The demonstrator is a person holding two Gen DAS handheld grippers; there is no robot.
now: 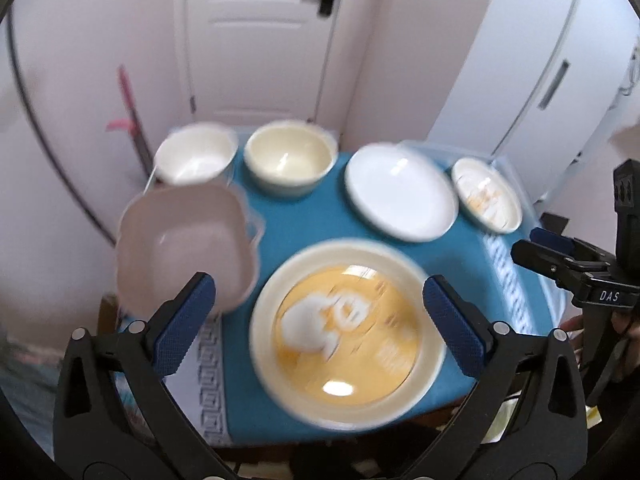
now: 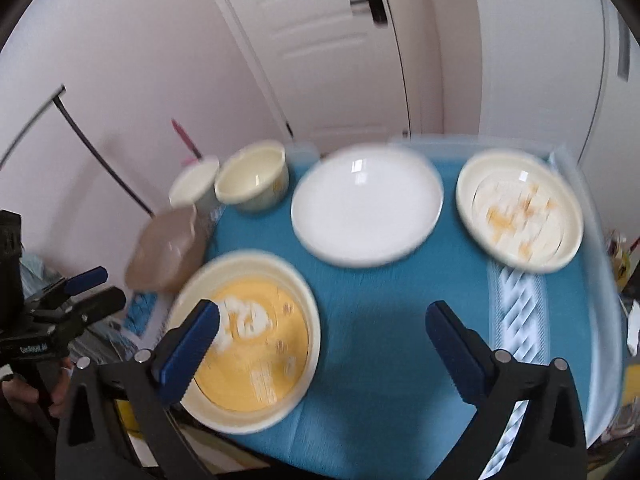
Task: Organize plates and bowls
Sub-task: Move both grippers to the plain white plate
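Both of your views are smeared by motion blur, so the prints on the dishes are hard to read and edges are soft.

The white door (image 1: 260, 40) and pale walls fill the background, with a white cabinet (image 1: 520, 80) to the right. Below them the table under a teal cloth (image 2: 380, 320) carries everything; its near edge is cut off by your gripper bodies, and a patterned white band runs along the cloth's sides.

The largest dish, the yellow plate (image 1: 348, 336) with a cream rim and a white figure you can barely make out, sits nearest you at the front left. Your left gripper (image 1: 320, 328) hangs above it with its blue pads spread wide, the plate showing between them, nothing held. Your right gripper (image 2: 324, 344) is also spread wide and empty: its left pad overlaps that plate's rim in view, while bare cloth lies between the fingers.

Behind, the plain white plate (image 2: 366, 206) lies mid-table, and the cream plate with orange marks (image 2: 520, 210) sits at the far right, close to the white plate.

The pinkish square container (image 1: 184, 244) stands at the left edge, partly hidden by your left pad. At the back sit the cream bowl (image 1: 290, 158) and the white bowl (image 1: 196, 158), side by side.
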